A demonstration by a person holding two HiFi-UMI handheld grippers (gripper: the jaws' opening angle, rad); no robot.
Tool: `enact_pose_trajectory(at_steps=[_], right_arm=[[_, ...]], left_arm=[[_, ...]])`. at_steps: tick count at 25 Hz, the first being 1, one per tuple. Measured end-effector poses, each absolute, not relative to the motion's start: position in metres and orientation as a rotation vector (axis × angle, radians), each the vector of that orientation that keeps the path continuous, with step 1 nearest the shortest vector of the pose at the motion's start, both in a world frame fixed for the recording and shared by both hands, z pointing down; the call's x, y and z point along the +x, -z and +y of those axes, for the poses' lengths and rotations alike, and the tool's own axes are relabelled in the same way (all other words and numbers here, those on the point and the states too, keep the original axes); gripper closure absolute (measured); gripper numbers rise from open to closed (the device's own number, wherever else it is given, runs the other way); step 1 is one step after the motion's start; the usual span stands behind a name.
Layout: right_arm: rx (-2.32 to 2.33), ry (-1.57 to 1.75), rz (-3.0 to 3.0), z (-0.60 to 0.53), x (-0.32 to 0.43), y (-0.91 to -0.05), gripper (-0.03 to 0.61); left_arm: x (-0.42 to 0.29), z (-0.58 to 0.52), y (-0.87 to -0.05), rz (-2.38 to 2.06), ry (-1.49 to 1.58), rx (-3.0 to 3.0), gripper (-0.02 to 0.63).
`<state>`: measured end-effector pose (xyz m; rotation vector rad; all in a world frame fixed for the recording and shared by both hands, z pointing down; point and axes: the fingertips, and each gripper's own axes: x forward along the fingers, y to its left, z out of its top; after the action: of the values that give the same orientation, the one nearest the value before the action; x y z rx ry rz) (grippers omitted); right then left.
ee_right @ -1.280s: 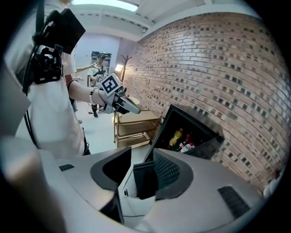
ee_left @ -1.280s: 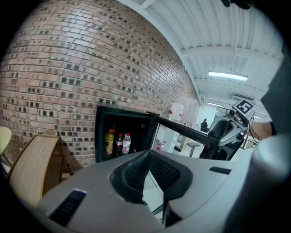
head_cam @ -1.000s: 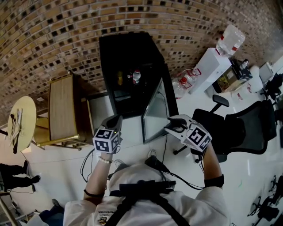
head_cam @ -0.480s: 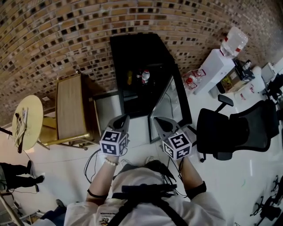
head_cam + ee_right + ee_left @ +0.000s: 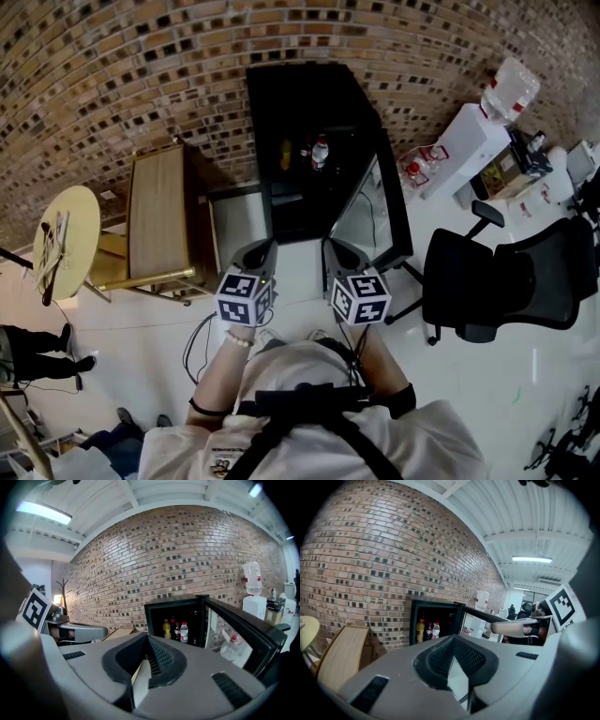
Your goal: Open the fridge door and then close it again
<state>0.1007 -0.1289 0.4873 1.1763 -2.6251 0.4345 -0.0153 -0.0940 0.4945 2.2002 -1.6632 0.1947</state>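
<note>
From the head view, the person holds both grippers side by side in front of the chest, pointing at the black fridge (image 5: 309, 98) against the brick wall. The fridge door (image 5: 392, 202) stands swung open to the right, and bottles (image 5: 319, 152) show on the shelf inside. The left gripper (image 5: 262, 247) and the right gripper (image 5: 337, 246) hang short of the fridge and touch neither it nor the door. A wooden chair (image 5: 157, 220) stands left of the fridge, an office chair (image 5: 497, 286) to the right.

In the left gripper view, the left gripper (image 5: 453, 641) has its jaws brought together at the tips with nothing between them. Beyond them the fridge sits open, its bottles in sight, and the right gripper shows off to the side.

In the right gripper view, the right gripper (image 5: 148, 640) likewise has its jaws closed on nothing. The open fridge lies ahead, the door angled out on the right, well clear of the jaws.
</note>
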Motion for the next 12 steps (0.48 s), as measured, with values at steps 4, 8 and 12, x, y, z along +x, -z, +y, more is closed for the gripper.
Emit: enact_pose_trajectory(at_steps=[4, 8, 12], right_arm=[[1.174, -0.446, -2.607, -0.136, 0.109, -0.497, 0.561], [1.155, -0.445, -2.601, -0.139, 0.109, -0.502, 0.560], [1.137, -0.433, -2.609, -0.138, 0.103, -0.500, 0.560]], left_arm=[[-0.011, -0.091, -0.499, -1.682, -0.198, 2.182, 0.614], [-0.014, -0.092, -0.503, -1.700, -0.196, 2.164, 0.614], [-0.017, -0.093, -0.503, -1.700, -0.197, 2.157, 0.614]])
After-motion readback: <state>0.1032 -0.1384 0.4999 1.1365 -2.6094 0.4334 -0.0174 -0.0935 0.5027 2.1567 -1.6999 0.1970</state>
